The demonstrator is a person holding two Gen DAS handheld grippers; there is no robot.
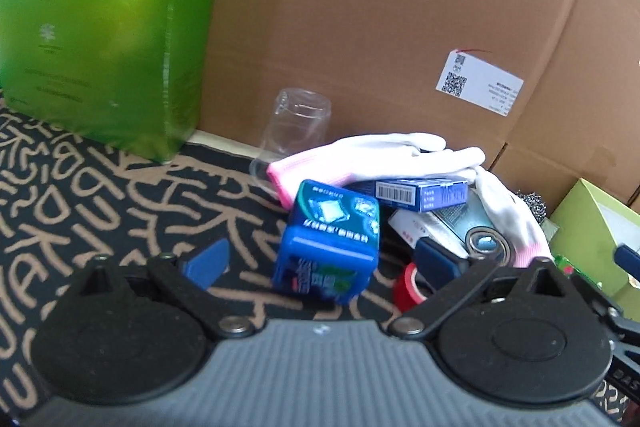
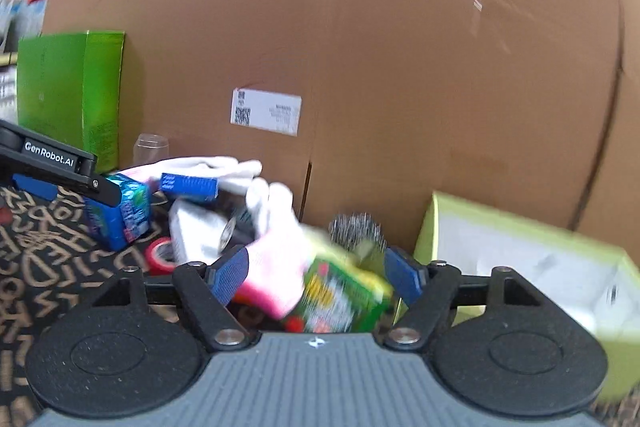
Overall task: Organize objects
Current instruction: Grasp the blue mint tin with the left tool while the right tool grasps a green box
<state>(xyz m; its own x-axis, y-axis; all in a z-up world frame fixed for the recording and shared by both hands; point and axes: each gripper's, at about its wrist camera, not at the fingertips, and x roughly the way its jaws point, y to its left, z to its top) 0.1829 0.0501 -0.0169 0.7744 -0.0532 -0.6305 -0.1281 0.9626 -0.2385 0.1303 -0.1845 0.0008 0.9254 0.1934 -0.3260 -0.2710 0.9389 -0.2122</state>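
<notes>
Our left gripper (image 1: 322, 261) gapes wide around the blue rectangular gum box (image 1: 328, 239), untouched, while our right gripper (image 2: 316, 277) spreads open around the blurred green printed carton (image 2: 344, 297).

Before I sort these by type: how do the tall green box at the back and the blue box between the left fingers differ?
The tall green box stands upright against the cardboard wall; the blue box sits tilted on the patterned mat. The green box is plain with faint print and much larger; the blue box carries bright printed graphics. The green box stands apart from the pile; the blue box sits at its edge. Both are rectangular cartons.
</notes>
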